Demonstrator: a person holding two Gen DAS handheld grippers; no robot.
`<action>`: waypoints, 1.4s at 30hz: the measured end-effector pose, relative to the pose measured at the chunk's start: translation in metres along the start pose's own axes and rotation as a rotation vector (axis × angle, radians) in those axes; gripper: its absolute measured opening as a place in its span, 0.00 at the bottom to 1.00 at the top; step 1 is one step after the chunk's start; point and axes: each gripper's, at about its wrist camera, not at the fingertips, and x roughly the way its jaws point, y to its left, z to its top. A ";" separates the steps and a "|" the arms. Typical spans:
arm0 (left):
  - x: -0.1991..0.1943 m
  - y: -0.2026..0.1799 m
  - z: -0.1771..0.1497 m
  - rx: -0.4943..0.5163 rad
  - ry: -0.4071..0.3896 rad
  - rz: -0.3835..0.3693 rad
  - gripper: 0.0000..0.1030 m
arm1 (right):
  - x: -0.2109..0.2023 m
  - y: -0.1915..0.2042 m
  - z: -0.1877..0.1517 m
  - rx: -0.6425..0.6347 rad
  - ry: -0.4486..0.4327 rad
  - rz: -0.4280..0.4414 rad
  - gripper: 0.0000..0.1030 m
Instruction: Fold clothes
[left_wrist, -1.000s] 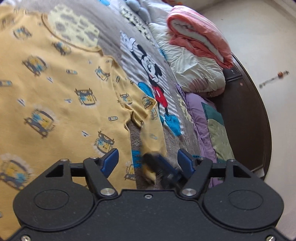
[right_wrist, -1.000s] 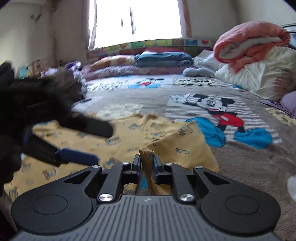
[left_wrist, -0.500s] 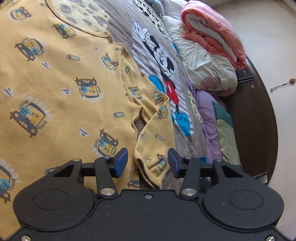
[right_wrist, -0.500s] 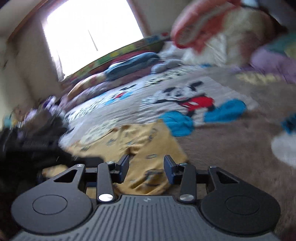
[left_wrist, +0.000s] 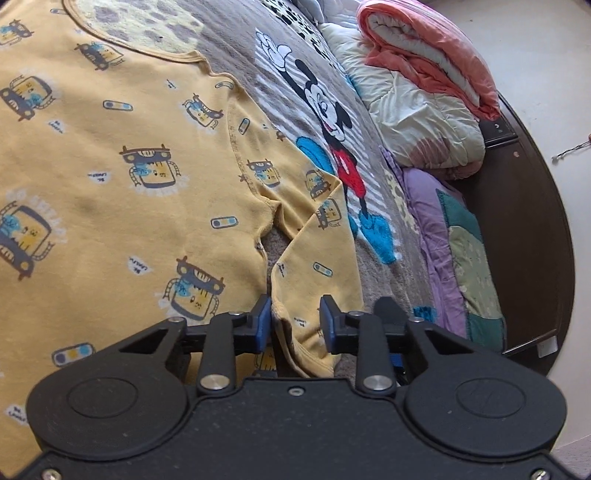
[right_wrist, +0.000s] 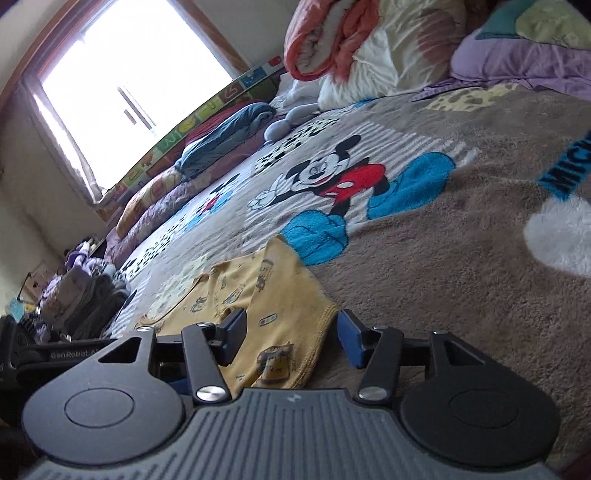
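Left wrist view: a yellow shirt (left_wrist: 122, 192) printed with small cartoon vehicles lies spread flat over the left part of the bed, on a grey blanket (left_wrist: 380, 280) bearing a cartoon mouse (left_wrist: 332, 125). Its sleeve (left_wrist: 314, 254) runs from the body of the shirt toward the near edge of the bed, and the left gripper (left_wrist: 295, 323) has its blue-padded jaws parted on either side of the sleeve's cuff end, the left pad just touching the fabric edge and the right pad apart from it, so nothing is clamped. To the right, along the far side of the bed, sit a rolled orange-and-white quilt (left_wrist: 432, 51) on a pale cream duvet (left_wrist: 421, 122), then a purple patchwork cover (left_wrist: 454, 251) against the dark wooden bed frame (left_wrist: 528, 229). Right wrist view: a bright window (right_wrist: 125, 92) fills the upper left, with folded bedding in a row below it. Low over the bed, the right gripper (right_wrist: 291, 334) is spread wide with the same sleeve's hem lying between its pads, untouched by either as far as shows. The mouse print lies just beyond the sleeve, and the quilt is piled at the top right.
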 end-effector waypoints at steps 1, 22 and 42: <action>0.001 -0.001 0.000 0.002 0.004 -0.006 0.09 | 0.000 -0.003 0.001 0.018 -0.007 0.001 0.57; -0.134 0.023 0.043 -0.077 -0.255 -0.191 0.04 | 0.010 -0.001 -0.002 0.059 0.036 0.172 0.62; -0.190 0.082 0.063 -0.154 -0.385 -0.145 0.04 | -0.004 0.069 -0.035 -0.360 0.197 0.163 0.62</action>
